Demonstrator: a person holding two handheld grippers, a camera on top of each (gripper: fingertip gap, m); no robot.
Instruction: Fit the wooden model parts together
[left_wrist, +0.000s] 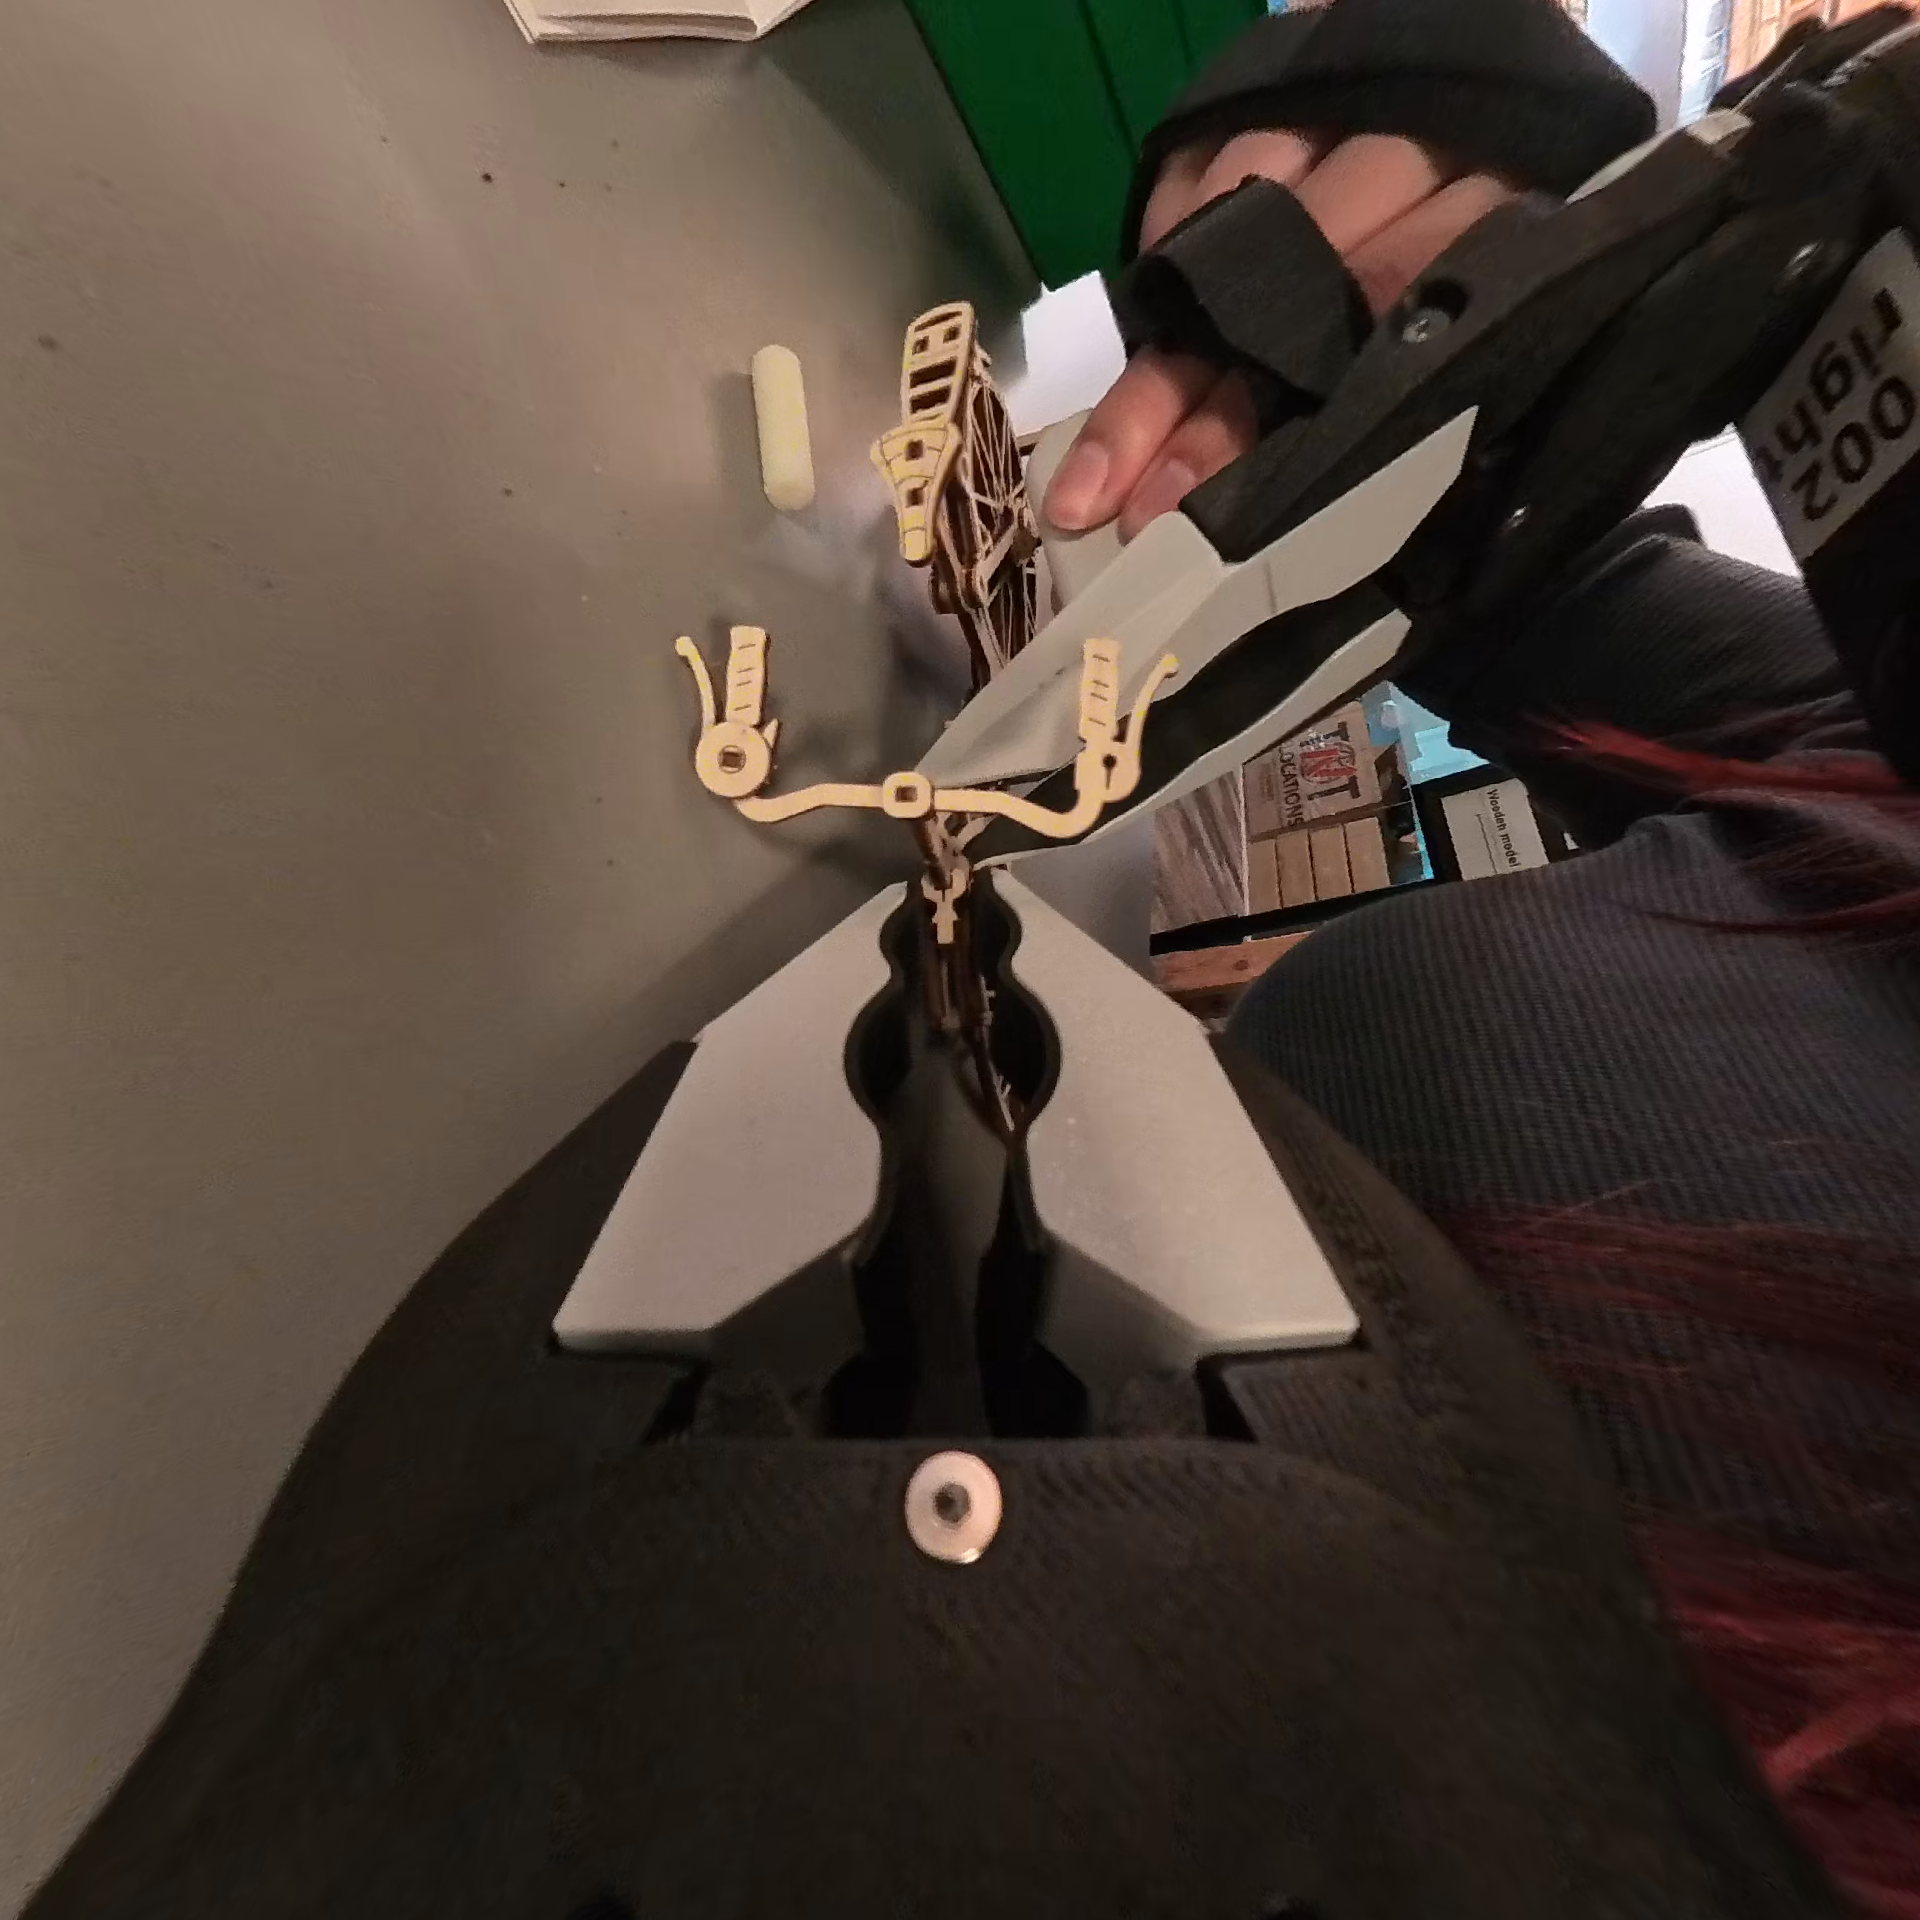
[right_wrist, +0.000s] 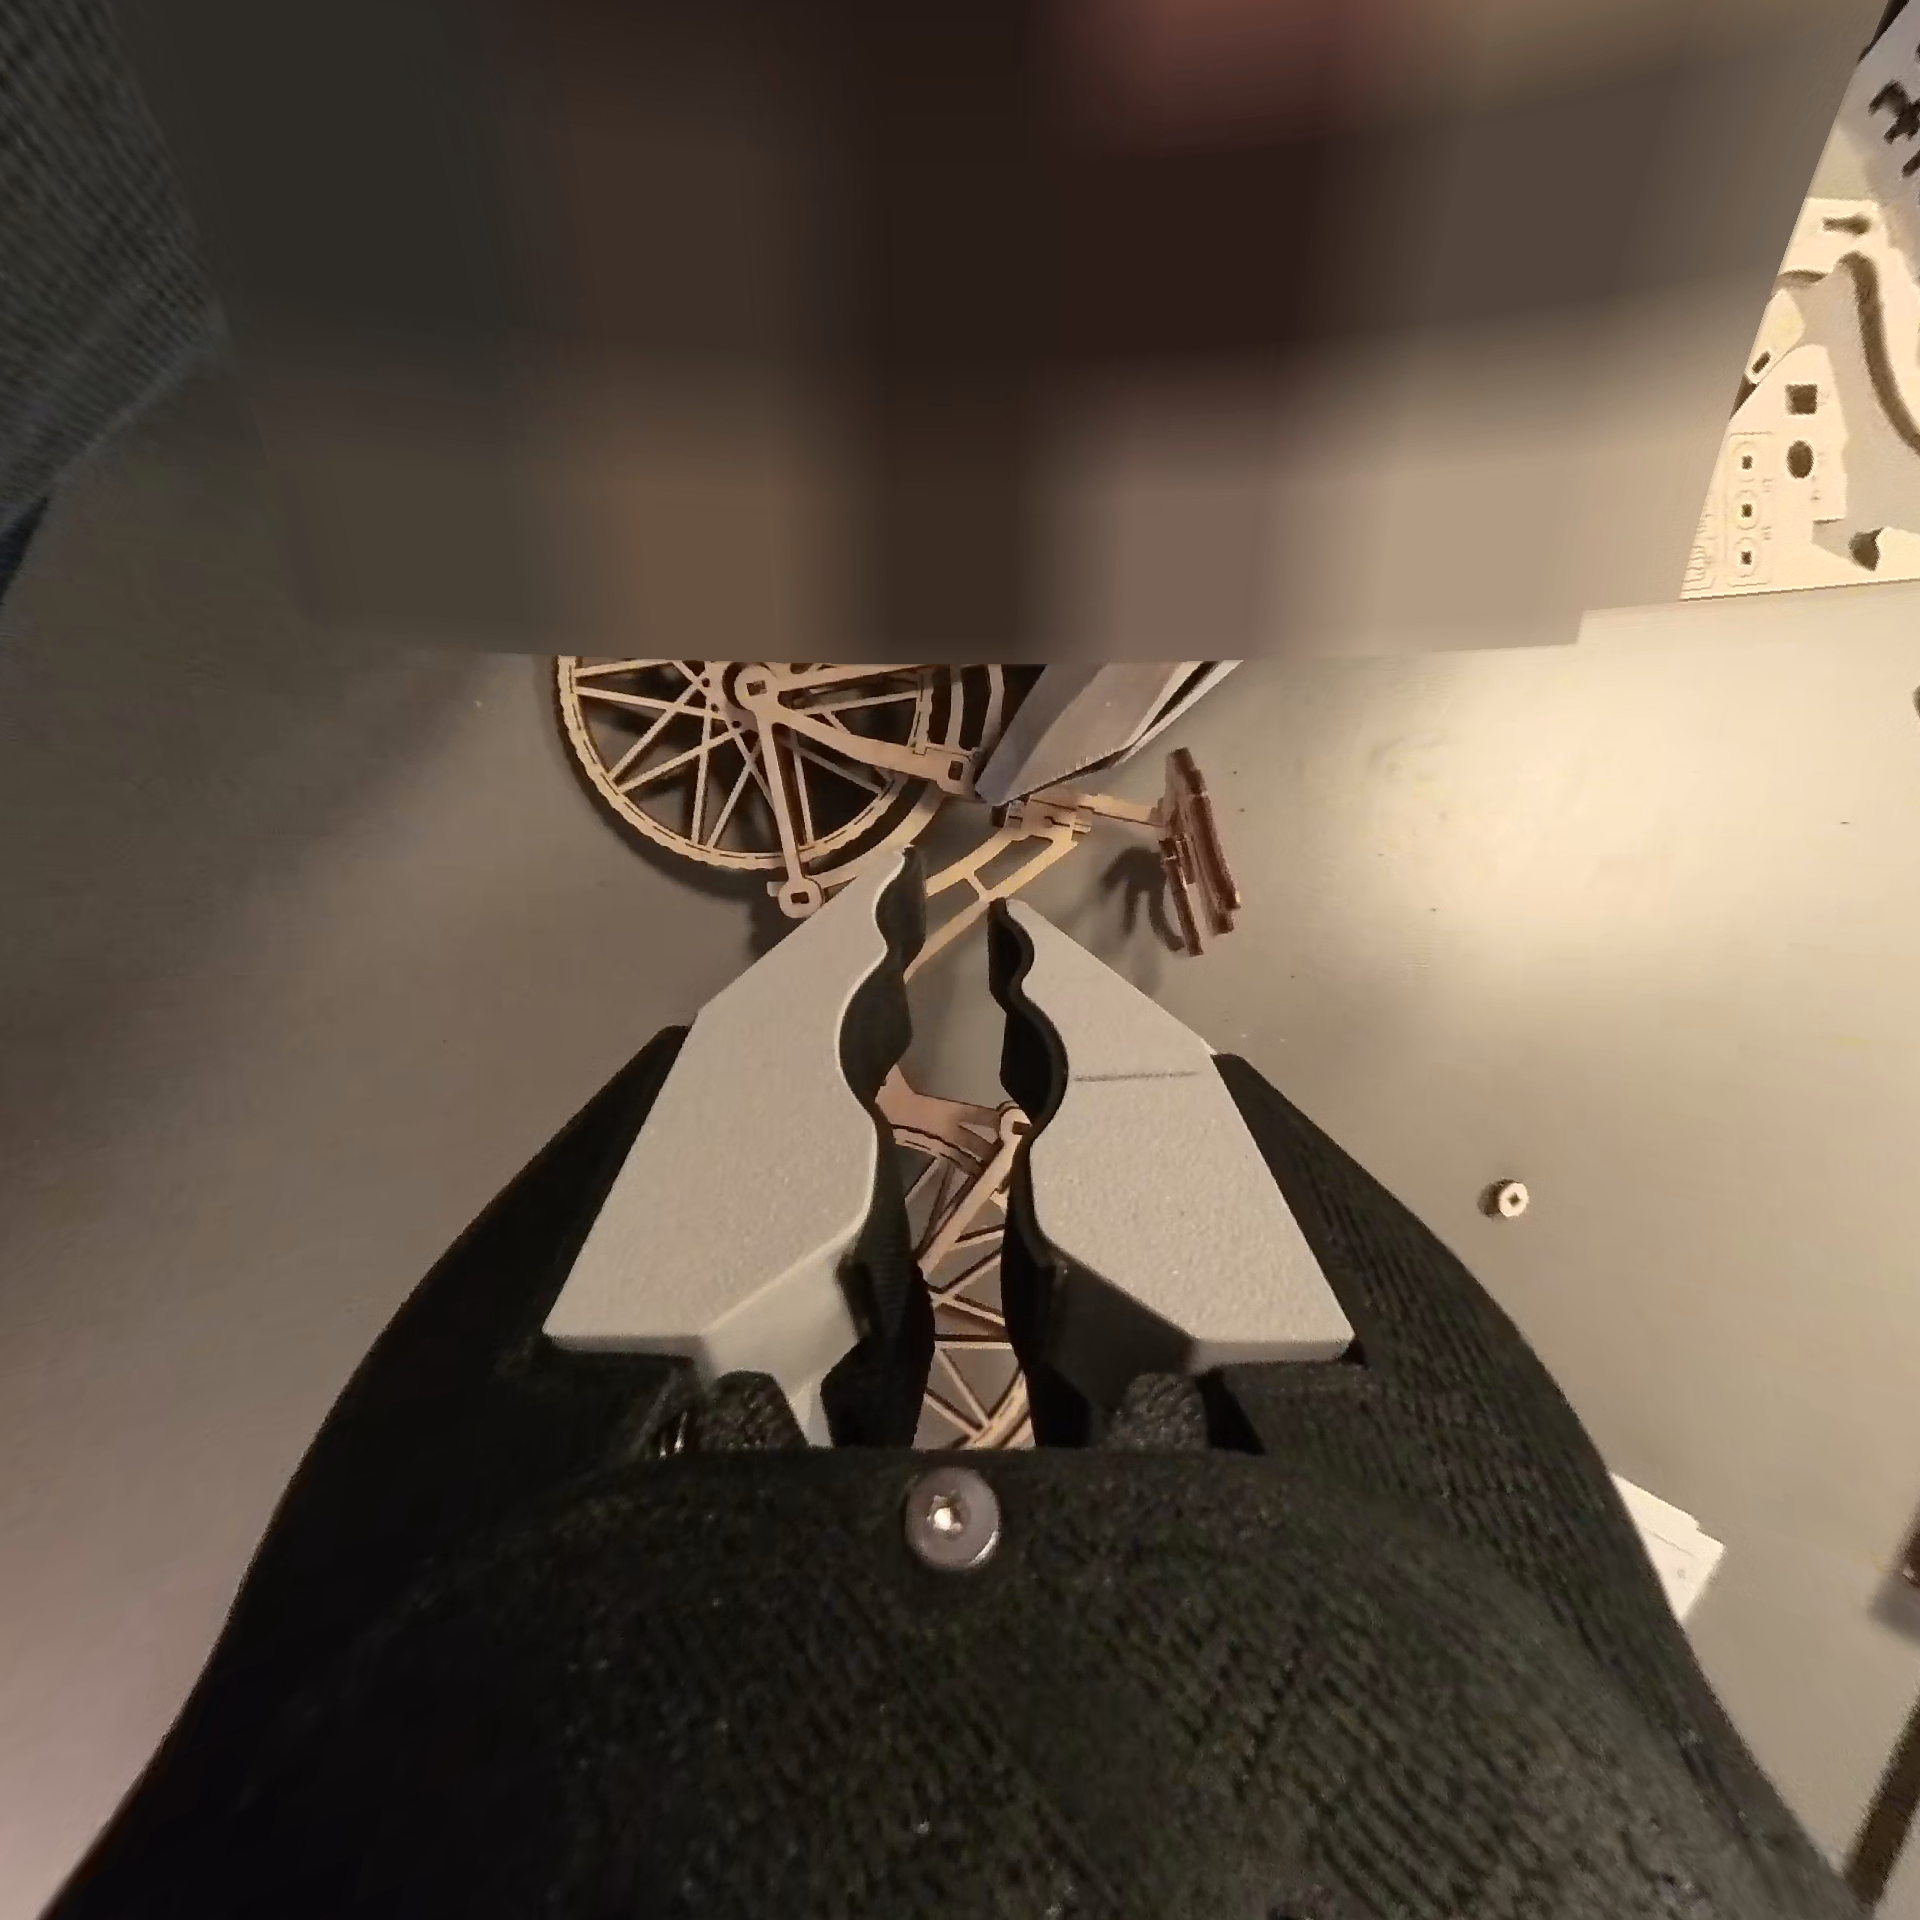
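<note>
A wooden bicycle model (left_wrist: 961, 499) is held above the grey table (left_wrist: 312, 520). My left gripper (left_wrist: 951, 883) is shut on its front end, just below the handlebar (left_wrist: 904, 795). The saddle (left_wrist: 914, 468) points away. My right gripper (left_wrist: 940, 774) reaches in from the upper right, its tips beside the handlebar's middle. In the right wrist view my right gripper (right_wrist: 951, 883) stands slightly apart, with the model's frame bar (right_wrist: 971, 883) seen in the gap. A spoked wheel (right_wrist: 727, 769), the handlebar (right_wrist: 1195, 862) and the left gripper's tip (right_wrist: 997, 790) lie beyond.
A white stick (left_wrist: 781, 426) lies on the table. A green box (left_wrist: 1039, 104) and papers (left_wrist: 644, 16) sit at the far edge. A sheet of cut-out wooden parts (right_wrist: 1808, 436) lies at the right, and a small wooden ring (right_wrist: 1507, 1200) near it. A gloved hand (left_wrist: 1195, 416) holds the right gripper. Left and right tips are no more than a few centimetres apart.
</note>
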